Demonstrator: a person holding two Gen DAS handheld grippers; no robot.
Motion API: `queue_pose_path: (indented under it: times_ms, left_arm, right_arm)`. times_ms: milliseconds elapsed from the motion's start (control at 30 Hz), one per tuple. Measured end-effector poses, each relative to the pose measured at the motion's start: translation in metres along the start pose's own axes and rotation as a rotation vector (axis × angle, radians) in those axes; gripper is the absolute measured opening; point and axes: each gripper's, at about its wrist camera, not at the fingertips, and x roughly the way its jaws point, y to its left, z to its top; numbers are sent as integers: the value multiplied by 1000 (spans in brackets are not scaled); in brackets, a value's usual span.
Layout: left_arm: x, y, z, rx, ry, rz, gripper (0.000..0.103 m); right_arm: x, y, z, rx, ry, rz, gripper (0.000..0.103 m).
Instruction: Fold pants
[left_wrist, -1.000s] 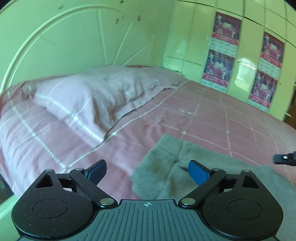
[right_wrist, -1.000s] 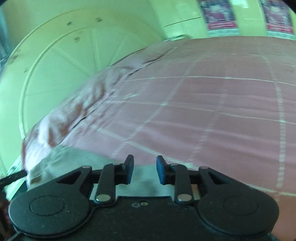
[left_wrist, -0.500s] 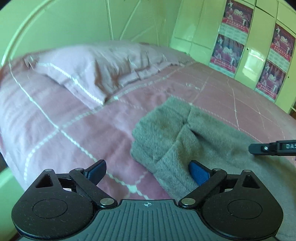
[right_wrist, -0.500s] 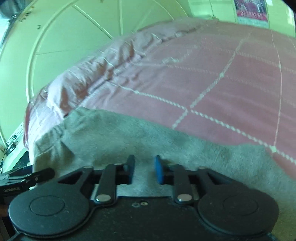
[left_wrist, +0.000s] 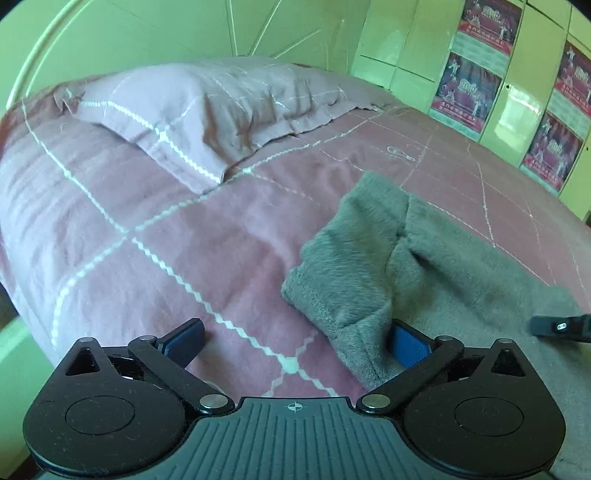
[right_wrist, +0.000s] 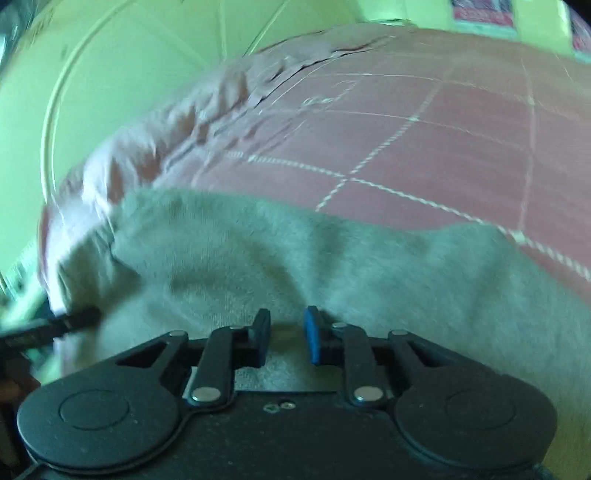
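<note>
Change since earlier: both wrist views have tipped lower toward the bed, so the grey pants fill more of each picture; the left gripper's jaws have just been opening further.
Left gripper (left_wrist: 295, 345): jaws spread wide, low over the bedspread; the left blue pad (left_wrist: 184, 339) sits above bare pink cloth, while the right one is partly hidden behind a hanging fold of the pants. Neither pad presses on the fabric.
Right gripper (right_wrist: 286, 334): jaws a narrow gap apart, with grey fabric seen between and under them; blur and the angle keep me from telling whether the pads pinch it.
Pants (left_wrist: 424, 266): fuzzy grey, lying on the bedspread near its front edge, one end turned up in a thick fold just ahead of the left gripper; in the right wrist view (right_wrist: 332, 258) they spread across the whole lower middle.
Bedspread (left_wrist: 147, 229): pink with white stitched grid lines.
Pillow (left_wrist: 207, 110): same pink cloth, at the head of the bed, well apart from the pants.
Headboard (left_wrist: 147, 33): pale, arched, behind the pillow.
Wardrobe doors (left_wrist: 524, 92): pale panels bearing red posters (left_wrist: 463, 90).
</note>
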Motion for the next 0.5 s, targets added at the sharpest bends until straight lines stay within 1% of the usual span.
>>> queue_pose_path:
  times_ms: [33, 67, 100, 167, 200, 233, 267, 333, 367, 433, 500]
  left_arm:
    - [-10, -4, 3, 11, -32, 4, 103]
    - [-21, -9, 6, 26, -66, -11, 103]
    - [-30, -16, 9, 42, -93, -31, 103]
    - [-39, -34, 13, 80, -133, -78, 103]
    - [-40, -45, 14, 105, -145, -106, 103]
    - [-39, -59, 13, 135, -153, -136, 103]
    - [-34, -73, 11, 163, -140, -163, 103]
    - [-21, -99, 8, 196, -79, -226, 103]
    - [-12, -109, 5, 210, -45, -241, 103]
    - [11, -119, -1, 228, 55, -221, 103]
    - [13, -124, -6, 300, 43, -211, 103]
  right_arm:
    - [-19, -3, -2, 17, -56, 10, 24]
    - [-42, -6, -6, 11, -124, 2, 23]
    - [-60, -8, -12, -4, -168, -28, 23]
    - [-91, -21, -26, -20, -244, -126, 24]
    - [-101, -29, -34, -19, -267, -177, 26]
    - [-107, -39, -42, -7, -270, -219, 26]
    - [-109, -49, -49, 8, -262, -256, 26]
    - [-106, -67, -63, 5, -211, -301, 24]
    - [-105, -76, -68, 10, -184, -346, 23]
    - [-119, -92, -77, 35, -205, -376, 23]
    - [-139, -108, -81, 64, -225, -444, 23]
